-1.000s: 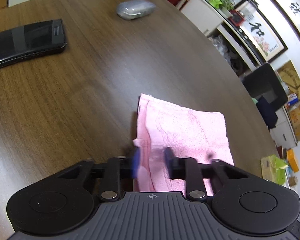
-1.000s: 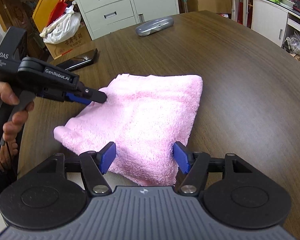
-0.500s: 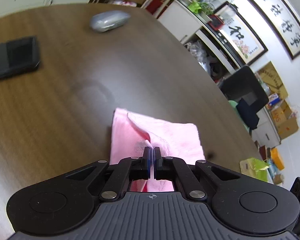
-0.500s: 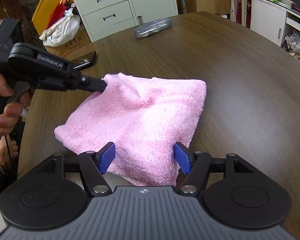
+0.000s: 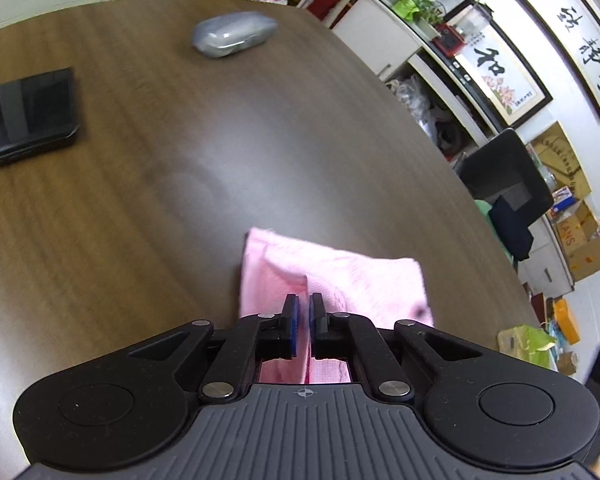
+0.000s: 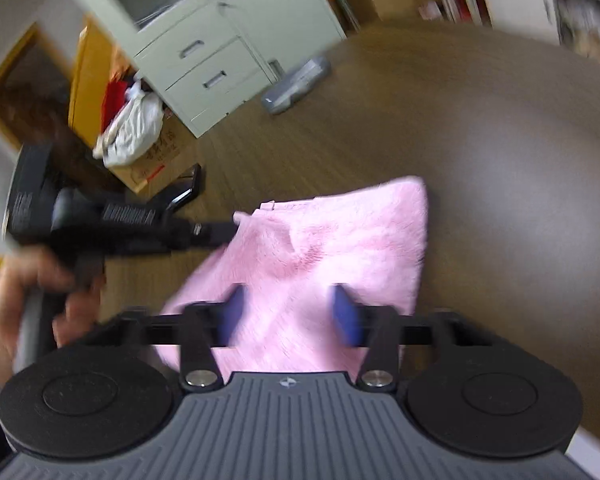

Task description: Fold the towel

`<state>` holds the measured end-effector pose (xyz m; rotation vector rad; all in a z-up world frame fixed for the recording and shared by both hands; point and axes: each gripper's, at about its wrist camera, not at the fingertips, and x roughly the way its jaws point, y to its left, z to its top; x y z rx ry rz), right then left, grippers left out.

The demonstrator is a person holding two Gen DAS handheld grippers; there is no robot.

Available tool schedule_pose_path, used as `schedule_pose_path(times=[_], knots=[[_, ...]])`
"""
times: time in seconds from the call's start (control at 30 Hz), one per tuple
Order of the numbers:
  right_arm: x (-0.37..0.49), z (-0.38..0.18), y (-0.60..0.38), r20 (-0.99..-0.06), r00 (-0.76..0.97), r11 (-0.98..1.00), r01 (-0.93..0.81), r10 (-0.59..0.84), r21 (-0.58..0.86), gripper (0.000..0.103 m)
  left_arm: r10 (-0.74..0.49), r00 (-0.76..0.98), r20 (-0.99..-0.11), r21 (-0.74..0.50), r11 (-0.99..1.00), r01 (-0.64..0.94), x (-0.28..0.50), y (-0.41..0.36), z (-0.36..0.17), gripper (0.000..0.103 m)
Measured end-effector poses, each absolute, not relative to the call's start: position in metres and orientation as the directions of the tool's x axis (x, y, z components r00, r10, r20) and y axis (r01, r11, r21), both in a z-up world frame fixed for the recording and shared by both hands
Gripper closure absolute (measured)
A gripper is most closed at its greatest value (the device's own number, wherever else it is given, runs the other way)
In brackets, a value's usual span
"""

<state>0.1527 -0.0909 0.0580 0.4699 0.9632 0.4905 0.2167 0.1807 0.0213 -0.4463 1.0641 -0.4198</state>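
Note:
A pink towel (image 6: 332,248) lies folded on the dark wooden table (image 6: 520,168). My left gripper (image 5: 305,312) is shut on the towel's left edge (image 5: 340,280) and lifts it off the table. In the right wrist view the left gripper (image 6: 232,229) pinches that raised edge. My right gripper (image 6: 286,312) is open, with its blue pads (image 6: 346,314) either side of the towel's near part. That view is blurred by motion.
A black phone (image 5: 24,116) lies at the table's left. A grey case (image 5: 234,34) lies at the far side. Cabinets (image 6: 204,60) and a cardboard box with bags (image 6: 140,136) stand beyond the table. A black chair (image 5: 504,184) stands to the right.
My left gripper closed on the towel's edge and raised it. My right gripper moved over the towel, its jaws narrower than before but still apart.

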Motion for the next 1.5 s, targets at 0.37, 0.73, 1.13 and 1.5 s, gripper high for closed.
schedule_pose_path(times=[0.37,0.73,1.13,1.5], knots=[[0.214,0.071,-0.034,-0.773,0.524,0.927,-0.304,0.356,0.221,0.040,-0.527,0.425,-0.736,-0.534,0.838,0.116,0.217,0.182,0.023,0.097],[0.213,0.076,-0.035,-0.725,0.580,0.927,-0.282,0.371,0.248,0.097,-0.528,0.472,-0.706,-0.535,0.834,0.134,0.219,0.184,0.036,0.096],[0.179,0.082,-0.072,-0.585,0.725,0.926,-0.217,0.365,0.308,0.004,-0.503,0.523,-0.688,-0.505,0.849,0.153,0.192,0.186,0.057,0.069],[0.111,0.055,-0.075,-0.732,0.545,0.910,-0.297,0.410,0.289,0.068,-0.579,0.400,-0.710,-0.510,0.815,0.276,0.133,0.130,0.033,0.048]])
